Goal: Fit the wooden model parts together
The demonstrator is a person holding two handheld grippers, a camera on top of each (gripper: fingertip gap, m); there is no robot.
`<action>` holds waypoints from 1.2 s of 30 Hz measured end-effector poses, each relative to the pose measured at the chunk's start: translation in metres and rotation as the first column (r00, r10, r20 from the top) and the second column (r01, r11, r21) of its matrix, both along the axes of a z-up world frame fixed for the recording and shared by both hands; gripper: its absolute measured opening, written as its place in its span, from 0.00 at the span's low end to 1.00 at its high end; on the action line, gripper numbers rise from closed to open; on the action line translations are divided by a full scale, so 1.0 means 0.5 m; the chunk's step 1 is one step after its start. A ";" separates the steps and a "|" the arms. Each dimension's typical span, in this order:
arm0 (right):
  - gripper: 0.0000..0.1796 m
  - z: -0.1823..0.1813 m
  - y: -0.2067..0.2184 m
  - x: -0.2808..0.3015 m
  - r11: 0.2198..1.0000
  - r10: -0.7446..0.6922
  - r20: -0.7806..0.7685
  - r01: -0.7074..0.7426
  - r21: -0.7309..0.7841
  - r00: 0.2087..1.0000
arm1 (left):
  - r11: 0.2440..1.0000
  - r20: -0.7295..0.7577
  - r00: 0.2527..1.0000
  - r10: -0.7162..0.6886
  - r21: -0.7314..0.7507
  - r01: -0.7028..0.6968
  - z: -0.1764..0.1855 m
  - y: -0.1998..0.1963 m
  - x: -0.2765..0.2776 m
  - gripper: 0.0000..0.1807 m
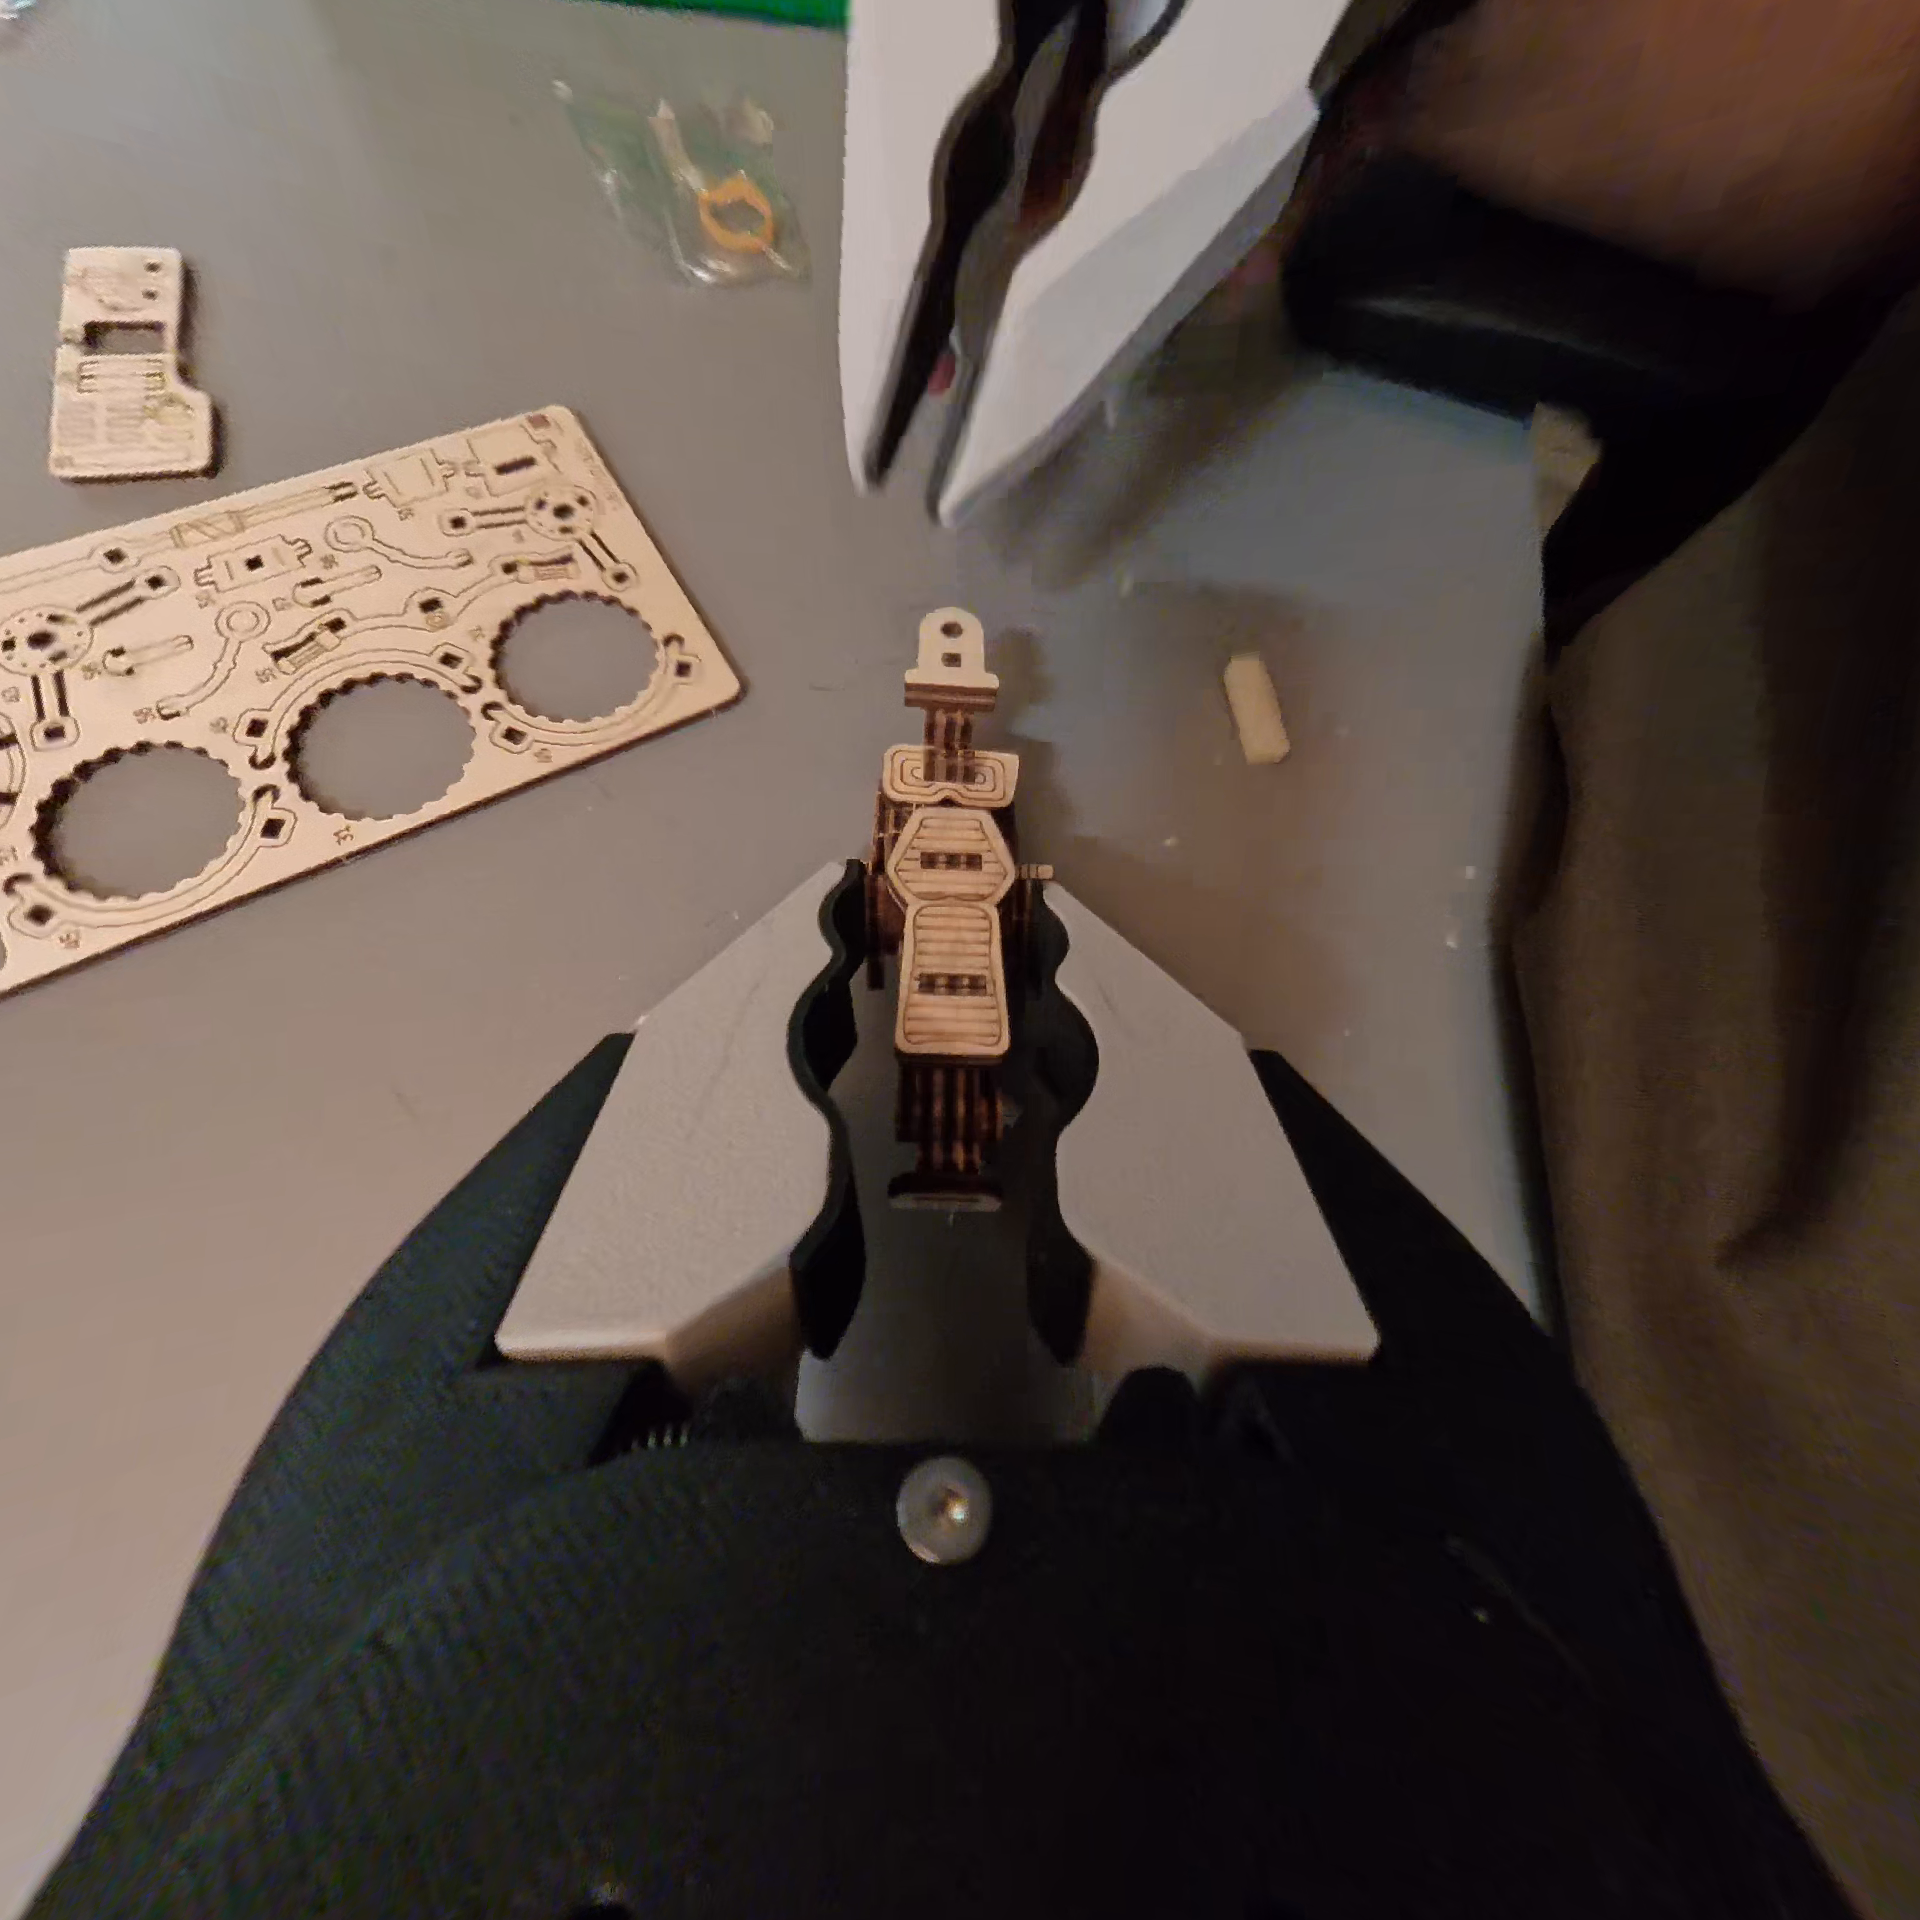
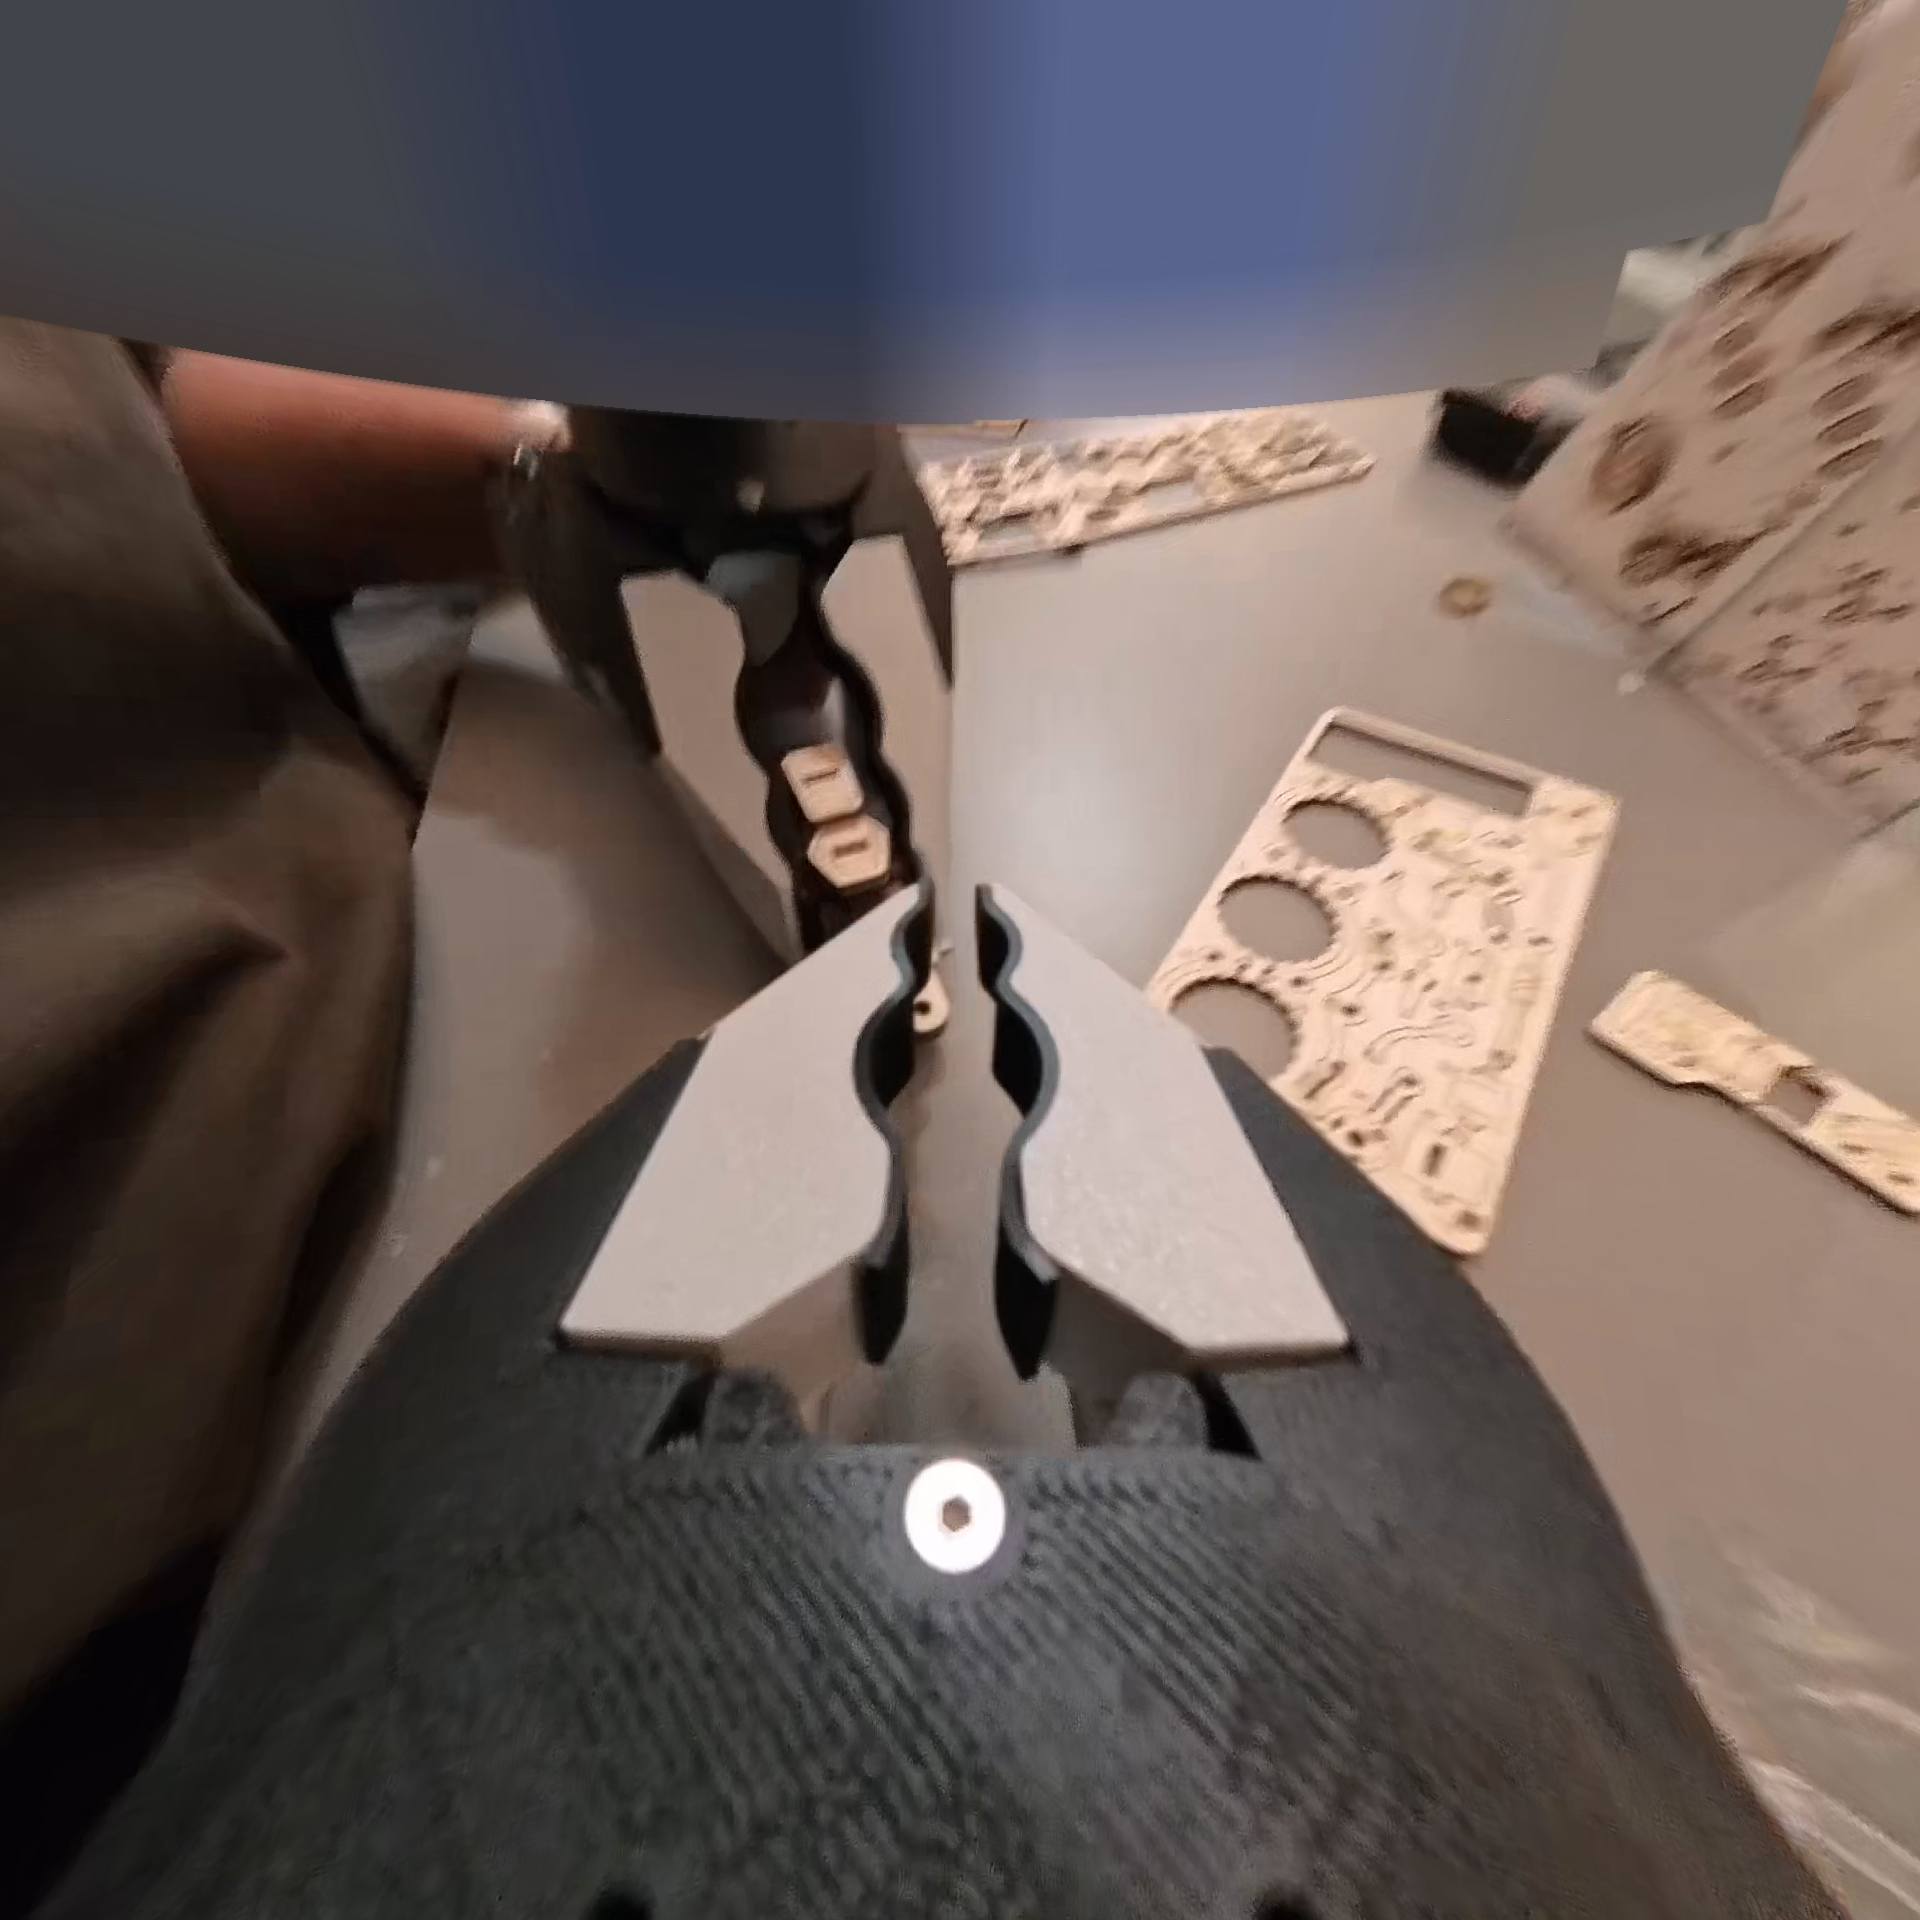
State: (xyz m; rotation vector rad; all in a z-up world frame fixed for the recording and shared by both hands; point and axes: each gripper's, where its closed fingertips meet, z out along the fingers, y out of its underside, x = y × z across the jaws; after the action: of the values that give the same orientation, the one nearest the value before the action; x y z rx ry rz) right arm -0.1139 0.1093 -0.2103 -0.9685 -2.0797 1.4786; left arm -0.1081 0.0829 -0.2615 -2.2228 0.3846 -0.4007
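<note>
Small wooden piece (image 1: 130, 366): lay flat at the far left of the grey counter (image 1: 364, 1091), apart from the other parts.
Punched wooden sheet (image 1: 343, 686): lay flat on the left, just near of the small piece, with three round toothed openings along its near edge.
Clear bag (image 1: 698, 187): lay far on the counter, right of the small piece, with small bits and an orange ring inside.
Wooden model assembly (image 1: 951, 935): sat at centre, held off the counter between the left gripper's pads, its tabbed end with a small hole pointing away; in the right wrist view it showed as stacked plates (image 2: 840, 831).
Left gripper (image 1: 951, 894): clamped on the wooden model assembly, wavy black pads against both sides.
Right gripper (image 2: 951, 904): fingers a narrow gap apart and holding nothing, tips just beside the assembly's tabbed end; in the left wrist view it (image 1: 909, 488) hung above and beyond the assembly.
White cylinder (image 1: 1255, 709): lay on the counter right of the assembly.
Sleeve (image 1: 1714, 935): olive fabric filled the right edge.
</note>
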 end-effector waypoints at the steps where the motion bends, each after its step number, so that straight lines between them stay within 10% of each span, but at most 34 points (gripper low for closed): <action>1: 0.04 0.021 0.015 -0.009 0.998 -0.045 -0.049 0.043 -0.034 0.998 | 1.000 0.077 0.997 0.027 0.009 -0.028 0.012 0.004 -0.001 0.16; 7: 0.08 0.065 0.096 -0.029 0.973 -0.230 -0.223 0.216 -0.088 0.947 | 0.992 0.706 0.701 0.098 -0.014 -0.124 0.115 0.015 -0.022 0.16; 16: 0.13 0.012 0.026 -0.027 0.956 -0.104 -0.280 0.174 0.235 0.954 | 0.989 0.933 0.329 0.145 -0.139 -0.040 0.129 0.005 -0.025 0.15; 36: 0.12 0.029 0.001 0.009 0.999 -0.026 -0.187 0.032 0.025 0.982 | 0.974 0.942 0.324 0.089 -0.150 0.169 0.118 -0.036 0.015 0.16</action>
State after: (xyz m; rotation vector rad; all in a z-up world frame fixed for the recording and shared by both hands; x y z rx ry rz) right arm -0.1094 0.1098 -0.1956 -0.8130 -1.9398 1.4616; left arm -0.1008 0.0651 -0.2025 -1.7401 -0.2944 -1.7589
